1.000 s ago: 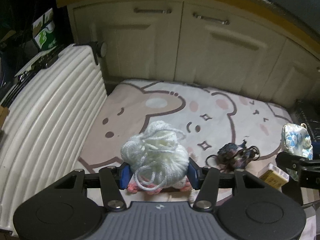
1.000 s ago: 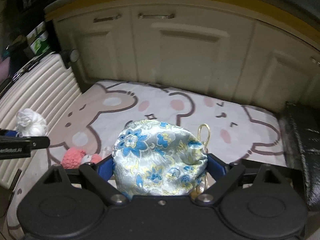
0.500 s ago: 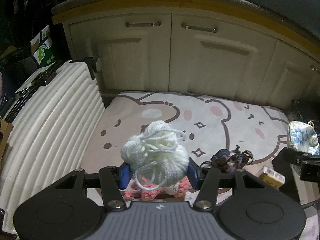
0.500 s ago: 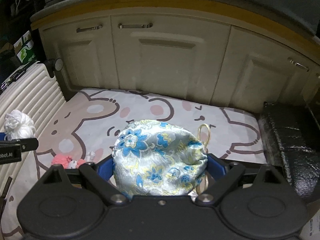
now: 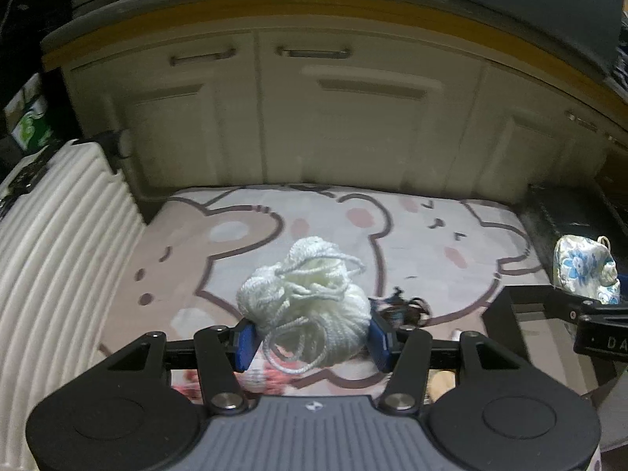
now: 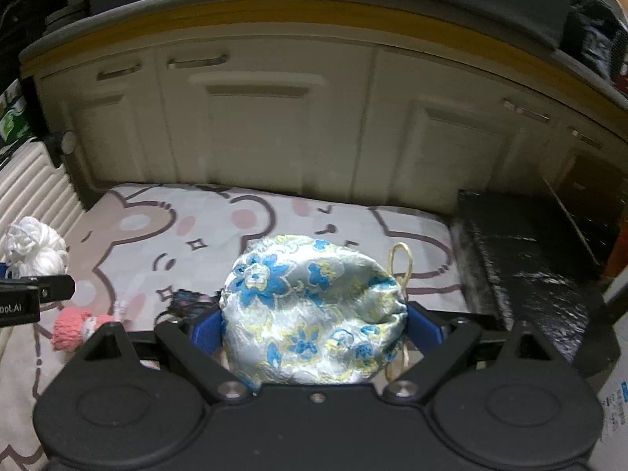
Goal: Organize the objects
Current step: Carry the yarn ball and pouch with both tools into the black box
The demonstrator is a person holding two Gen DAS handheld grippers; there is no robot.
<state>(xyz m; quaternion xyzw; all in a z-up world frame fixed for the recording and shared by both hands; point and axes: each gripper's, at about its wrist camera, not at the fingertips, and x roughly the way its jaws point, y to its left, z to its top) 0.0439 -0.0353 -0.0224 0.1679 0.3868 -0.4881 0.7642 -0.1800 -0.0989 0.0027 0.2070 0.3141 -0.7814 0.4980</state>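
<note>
The white yarn ball hides most of a dark tangle.

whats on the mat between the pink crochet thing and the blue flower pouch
In the right wrist view, a dark tangled bundle lies on the mat between the pink crochet piece and the floral pouch.

We see cream cabinet doors at far side, bear-print mat on floor before them, ribbed white suitcase at left, black box at right of mat.
</note>
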